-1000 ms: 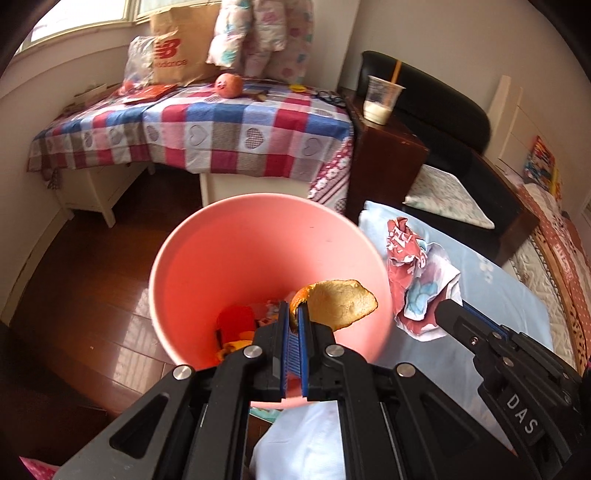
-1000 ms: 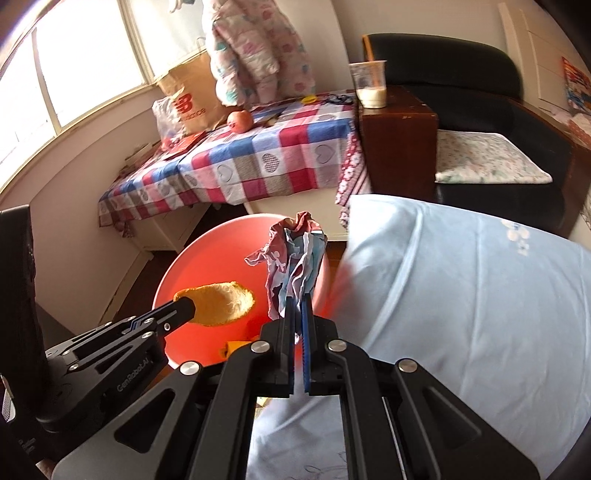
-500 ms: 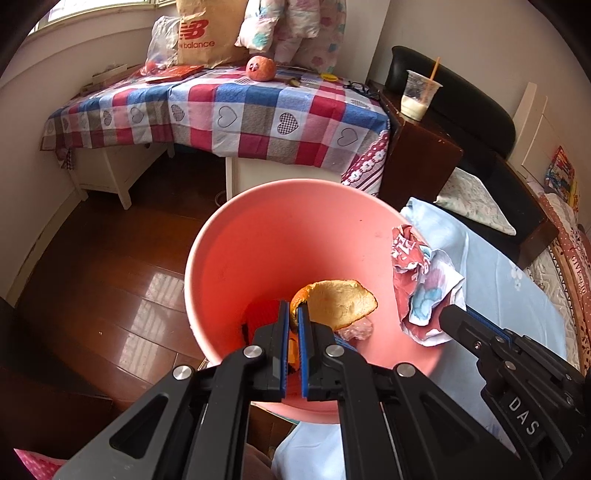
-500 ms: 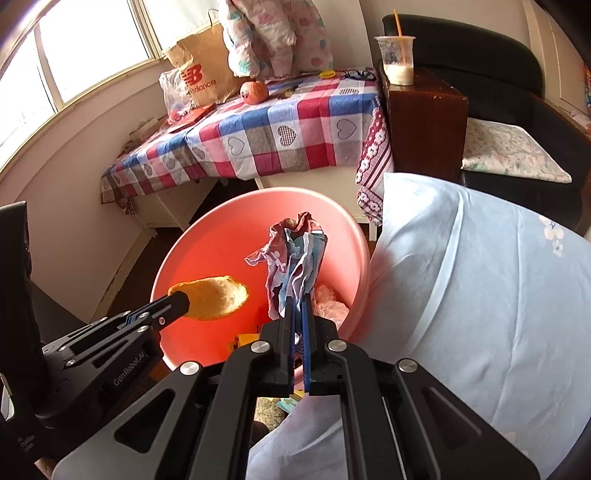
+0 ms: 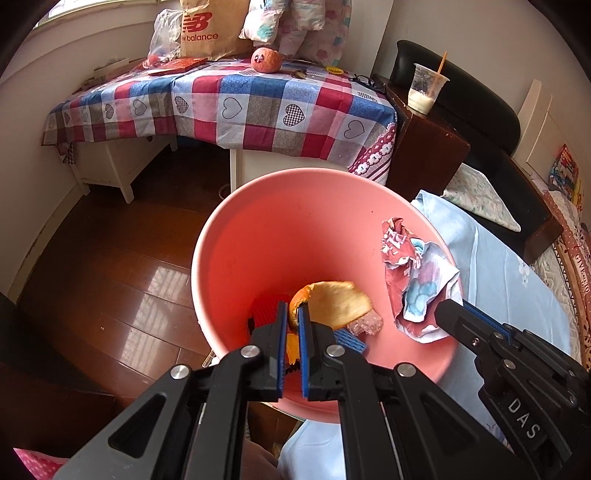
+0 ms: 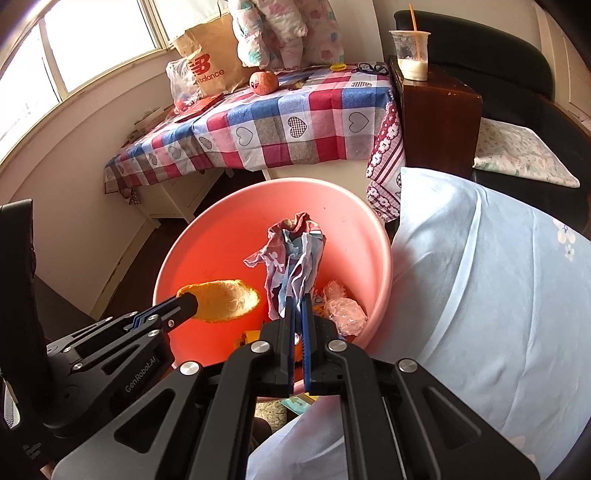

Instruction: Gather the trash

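Two grippers hang over my pink bin [image 5: 236, 236], each with a piece of trash. My left gripper [image 5: 291, 314] has the orange peel [image 5: 334, 301] between its blue pads, and its jaws are opening; the peel sits against the right pad with a thin gap showing at the left one, so I count that grip as let go. The peel is over the near part of the bin's mouth, above the scraps already at the bottom. My right gripper [image 6: 297, 306] is clamped tight on the crumpled wrapper [image 6: 293, 258], which stands up from the fingertips over the middle of the bin. In the left view the wrapper shows by the bin's right rim. A pale blue sheet [image 6: 480, 295] lies just right of the bin. Farther off stands a checked tablecloth [image 5: 236, 107] with a paper bag [image 5: 210, 27] and a fruit [image 5: 265, 61], and to its right a brown cabinet [image 5: 424, 147] bearing a cup [image 5: 424, 90] with a straw.
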Available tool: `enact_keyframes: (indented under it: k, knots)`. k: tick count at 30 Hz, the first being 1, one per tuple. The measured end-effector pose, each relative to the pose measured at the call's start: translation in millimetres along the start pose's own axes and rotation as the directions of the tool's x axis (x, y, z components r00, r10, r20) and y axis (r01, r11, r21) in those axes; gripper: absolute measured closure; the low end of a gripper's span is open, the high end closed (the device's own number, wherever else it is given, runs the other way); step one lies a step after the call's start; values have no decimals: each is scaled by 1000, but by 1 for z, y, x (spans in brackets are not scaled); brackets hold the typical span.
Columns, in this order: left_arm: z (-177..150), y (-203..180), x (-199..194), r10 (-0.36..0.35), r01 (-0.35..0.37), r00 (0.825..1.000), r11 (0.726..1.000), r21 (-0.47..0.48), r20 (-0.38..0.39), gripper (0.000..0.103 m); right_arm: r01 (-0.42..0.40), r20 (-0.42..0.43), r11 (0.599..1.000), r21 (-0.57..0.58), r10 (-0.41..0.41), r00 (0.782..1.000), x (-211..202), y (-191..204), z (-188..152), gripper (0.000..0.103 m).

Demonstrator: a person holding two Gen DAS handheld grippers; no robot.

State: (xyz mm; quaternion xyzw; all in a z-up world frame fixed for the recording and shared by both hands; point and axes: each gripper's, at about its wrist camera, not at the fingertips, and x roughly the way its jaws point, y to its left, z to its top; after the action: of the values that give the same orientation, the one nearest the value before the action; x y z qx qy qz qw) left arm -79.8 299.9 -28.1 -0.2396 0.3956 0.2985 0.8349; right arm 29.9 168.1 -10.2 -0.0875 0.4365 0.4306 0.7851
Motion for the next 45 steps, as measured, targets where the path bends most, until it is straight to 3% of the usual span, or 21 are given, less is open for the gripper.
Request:
enact_keyframes:
  k: [4, 7, 9, 10, 12, 13, 32, 36, 45]
  knots:
    - [-1, 0, 0, 6, -6, 1000, 1000, 3, 4, 92, -5, -8, 1000, 6, 5, 1000, 2, -1, 0, 99]
    - [-1, 0, -3, 4, -4, 1000, 1000, 7, 17, 74, -10, -13, 1000, 6, 10, 1000, 4, -2, 0, 99]
    - [-1, -1, -6, 4, -5, 999, 1000, 11, 32, 68, -10, -14, 1000, 5, 10, 1000, 4, -2, 0, 98]
    - [0, -2, -7, 3, -4, 999, 1000, 12, 35, 67, -12, -14, 1000, 4, 12, 1000, 4, -2, 0, 96]
    - [1, -2, -9, -2, 1, 999, 1000, 13, 42, 64, -13, -10, 1000, 0, 13, 1000, 4, -2, -1, 79]
    - [1, -2, -11, -3, 2, 999, 1000, 13, 45, 61, -12, -4, 1000, -1, 12, 1000, 3, -3, -1, 76]
    - [-9, -17, -33, -13, 9, 998, 999, 48, 67, 60, 21, 78, 999, -27, -18, 997, -39, -16, -19, 73]
    - [-13, -23, -41, -13, 8, 997, 998, 65, 77, 60, 23, 101, 999, -24, -21, 995, -48, -19, -26, 60]
    - [-21, -34, -57, -21, 12, 994, 996, 85, 105, 60, 53, 154, 997, -51, -45, 987, -68, -18, -36, 59]
